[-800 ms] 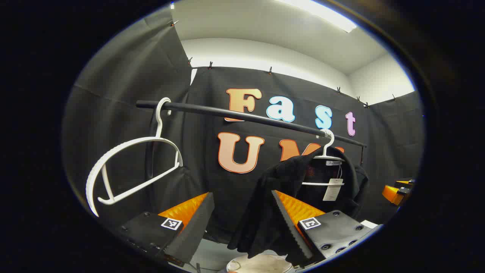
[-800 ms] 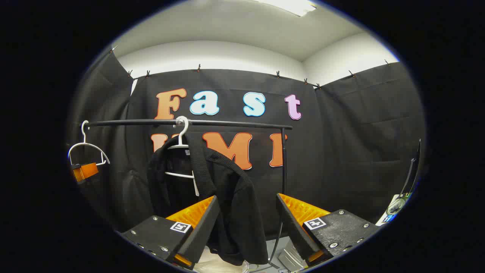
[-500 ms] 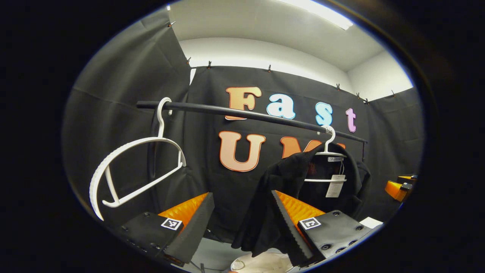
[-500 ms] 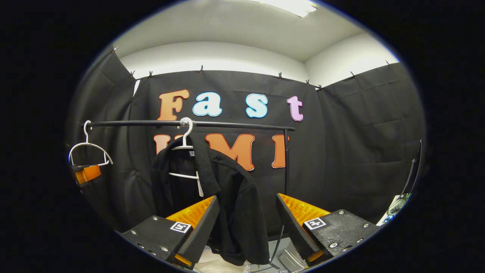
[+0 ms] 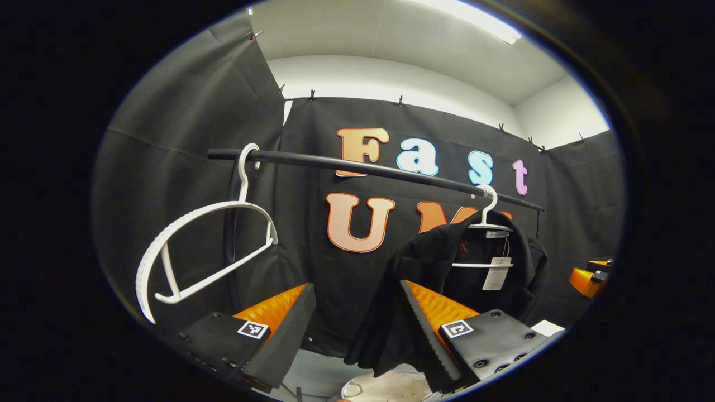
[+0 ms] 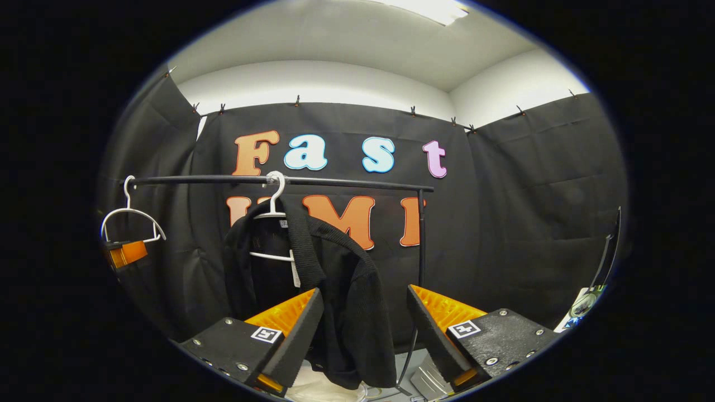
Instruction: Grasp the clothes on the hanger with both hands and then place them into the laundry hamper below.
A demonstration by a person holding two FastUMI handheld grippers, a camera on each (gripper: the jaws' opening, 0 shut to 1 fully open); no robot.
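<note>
A black rail (image 5: 357,164) runs across the booth, and the black garment (image 6: 335,290) hangs from it on a white hanger (image 6: 272,215), one side slipped off and drooping low. In the right gripper view the garment fills the space just beyond the right gripper (image 6: 363,329) — its hanging side shows between the two spread fingers, neither pressing on it, jaws wide and empty. In the left gripper view the garment (image 5: 424,290) sits off to the right, its drooping side behind the right-hand finger of the left gripper (image 5: 357,329), also wide open and holding nothing. That view brings a bare hanger (image 5: 204,245) up close at the rail's near end, a paper tag (image 5: 496,273) inside the garment, and the right gripper (image 5: 589,277) at the far edge. The right gripper view puts the bare hanger (image 6: 131,215) small and far off, the left gripper (image 6: 124,252) just under it. A pale hamper (image 5: 385,386) rim shows below the garment
</note>
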